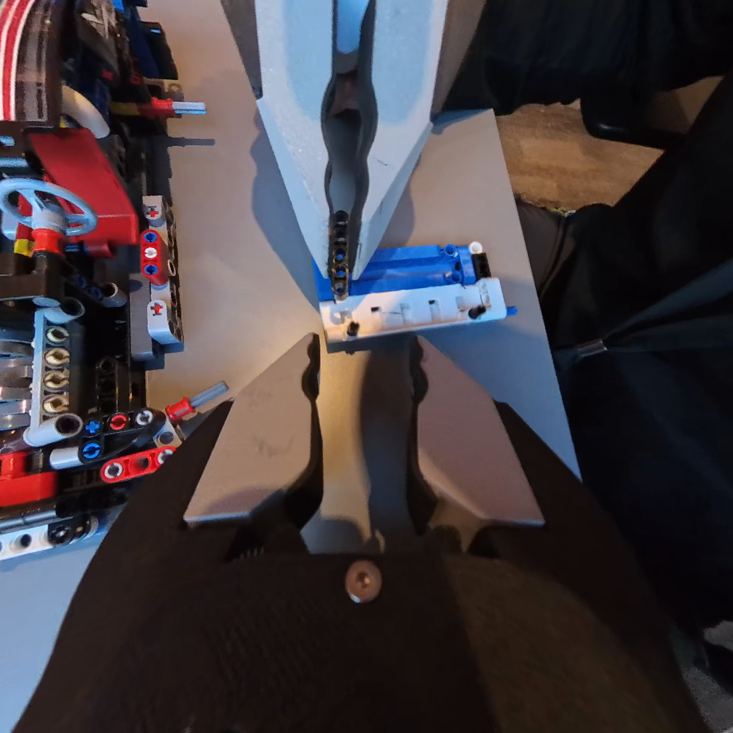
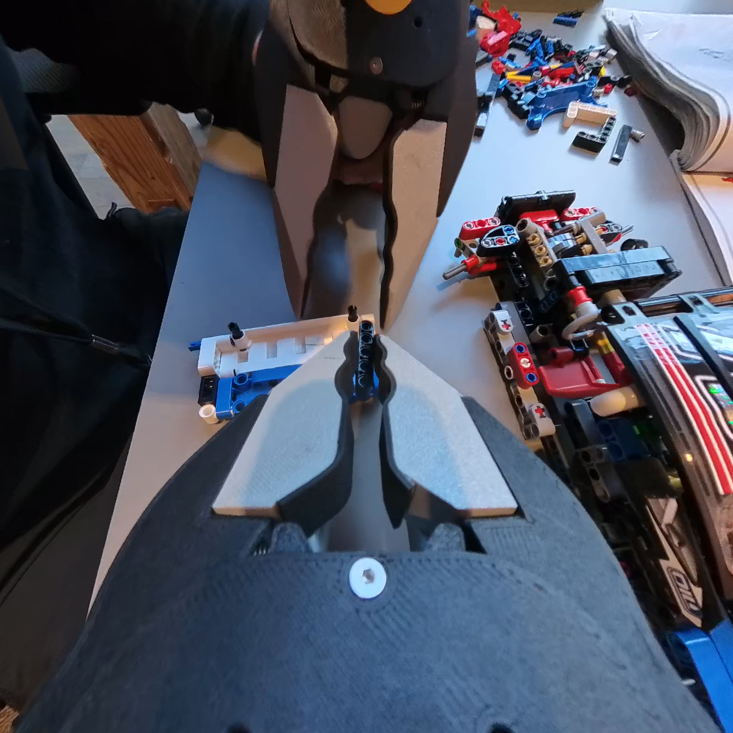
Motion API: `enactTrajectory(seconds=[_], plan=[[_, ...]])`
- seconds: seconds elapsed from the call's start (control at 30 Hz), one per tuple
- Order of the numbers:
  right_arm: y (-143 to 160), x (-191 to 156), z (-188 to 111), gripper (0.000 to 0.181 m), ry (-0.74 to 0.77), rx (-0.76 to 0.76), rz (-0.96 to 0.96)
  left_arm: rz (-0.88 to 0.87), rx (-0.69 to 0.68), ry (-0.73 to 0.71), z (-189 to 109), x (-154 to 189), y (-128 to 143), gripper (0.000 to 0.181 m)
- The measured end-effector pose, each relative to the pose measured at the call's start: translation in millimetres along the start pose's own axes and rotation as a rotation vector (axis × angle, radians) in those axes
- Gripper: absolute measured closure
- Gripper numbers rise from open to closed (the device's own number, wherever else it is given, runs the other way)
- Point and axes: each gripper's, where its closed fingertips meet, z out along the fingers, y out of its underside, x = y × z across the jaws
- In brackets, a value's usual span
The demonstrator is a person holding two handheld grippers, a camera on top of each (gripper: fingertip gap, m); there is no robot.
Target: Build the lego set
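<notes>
The grey desk point(image 2: 515, 178) fills most of the room I can see, its near corner jutting out over a brownish carpeted floor point(image 1: 555, 158). A wooden piece of furniture point(image 2: 131, 158) stands on the floor beyond the desk's edge, and a person in dark clothing point(image 2: 59, 317) sits close against that side.

Along one side of the desk lies the big, half-built lego vehicle point(image 2: 595, 337), black and red with a grey steering wheel point(image 1: 47, 206) and a striped panel point(image 2: 682, 396). A stack of paper point(image 2: 674, 79) rests at the far corner, and next to it a loose heap of lego pieces point(image 2: 547, 71) in blue, black, red and yellow is scattered about.

Near the desk's corner, well apart from the vehicle, sits a small white and blue sub-assembly point(image 1: 412, 293) with two black pins point(image 2: 234, 329) standing up from its white part.

The right claw point(image 2: 365, 357) is clenched on a black lego beam point(image 2: 365, 357) with a row of holes, holding it just over the end of the sub-assembly. The left claw point(image 1: 365, 349) faces it from the opposite side, released, its fingers spread and its tips just beside the white edge of the sub-assembly, gripping nothing.
</notes>
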Motion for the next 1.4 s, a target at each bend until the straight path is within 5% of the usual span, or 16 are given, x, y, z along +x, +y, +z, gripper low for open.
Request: enactTrajectory(seconds=[0.37, 0.47, 0.53, 0.63, 0.9, 1.13, 1.4], plan=[[-4, 1, -9, 0.176, 0.0, 0.054, 0.017, 0.147, -0.061, 0.049, -6, 27, 15, 0.155], [-7, -1, -19, 0.176, -0.003, 0.1, 0.063, 0.217, -0.013, 0.028, -11, 31, 8, 0.175], [-7, -6, -23, 0.176, 0.003, 0.109, 0.082, 0.222, 0.008, -0.065, -12, 17, 4, 0.166], [0, -11, -26, 0.176, 0.042, 0.074, 0.111, 0.179, -0.014, 0.011, -9, 24, 5, 0.148], [12, -32, -43, 0.176, 0.132, 0.004, 0.147, 0.351, -0.071, 0.004, 4, 33, 9, 0.149], [14, -42, -50, 0.176, 0.168, 0.024, 0.201, 0.391, -0.095, -0.056, 1, 35, 15, 0.179], [23, -54, -44, 0.176, 0.148, -0.062, 0.18, 0.378, -0.058, -0.055, -7, 33, 10, 0.147]])
